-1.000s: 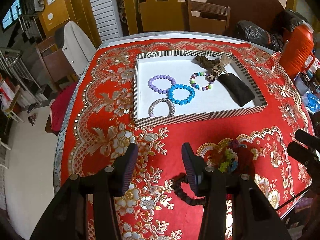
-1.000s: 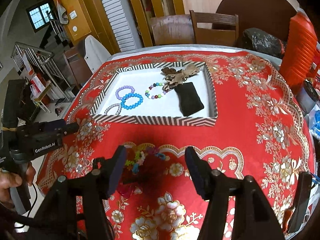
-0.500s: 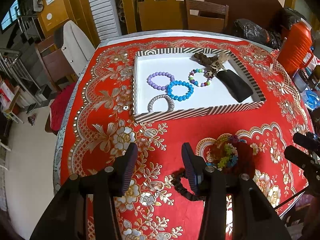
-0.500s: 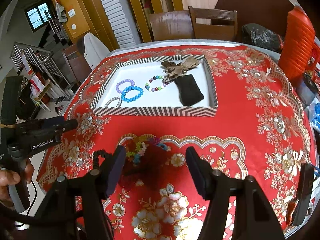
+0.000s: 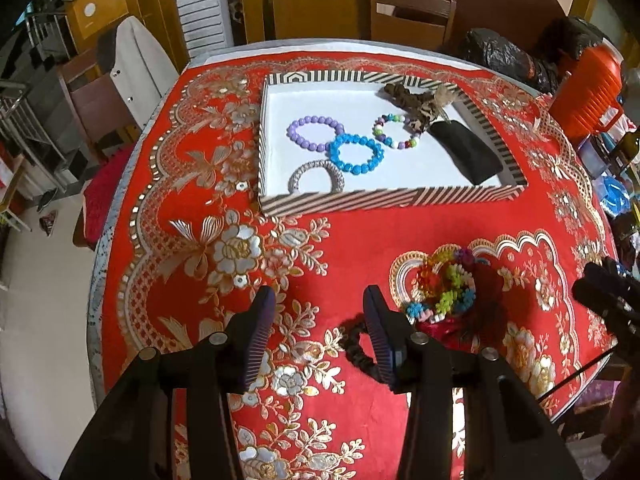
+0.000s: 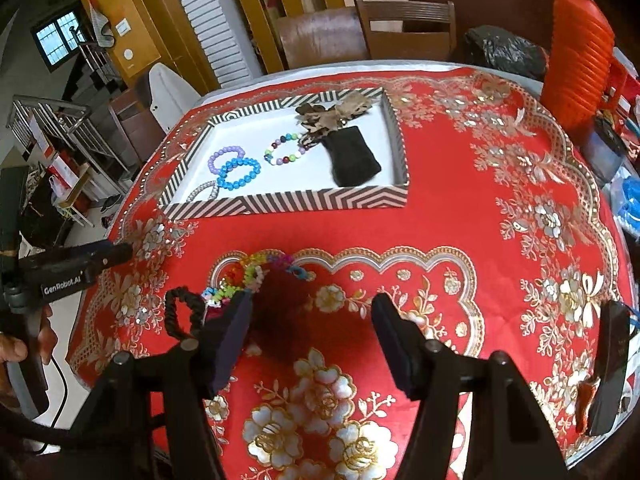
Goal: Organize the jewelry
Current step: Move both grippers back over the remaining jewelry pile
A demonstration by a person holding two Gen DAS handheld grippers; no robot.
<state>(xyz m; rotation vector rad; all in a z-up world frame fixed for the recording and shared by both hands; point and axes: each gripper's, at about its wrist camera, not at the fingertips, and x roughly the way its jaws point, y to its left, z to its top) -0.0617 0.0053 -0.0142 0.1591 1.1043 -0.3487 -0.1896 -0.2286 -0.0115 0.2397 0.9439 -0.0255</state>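
Hovering over the red-clothed counter (image 5: 360,240), we hold both hand-held grippers with jaws apart and nothing between them: the left hand-held gripper (image 5: 318,312) and the right hand-held gripper (image 6: 312,320). Taking the striped tray (image 5: 392,198) as our landmark, a multicoloured beaded bracelet (image 5: 444,288) lies on the cloth just in front of it, with a black scrunchie (image 5: 356,344) nearer us still. Inside the tray rest purple (image 5: 314,134), blue (image 5: 356,154), silver (image 5: 316,176) and mixed-bead (image 5: 396,132) bracelets beside a black pouch (image 5: 466,152).

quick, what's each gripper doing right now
left gripper: open, holding nothing
right gripper: open, holding nothing, above a pile of colourful bead bracelets
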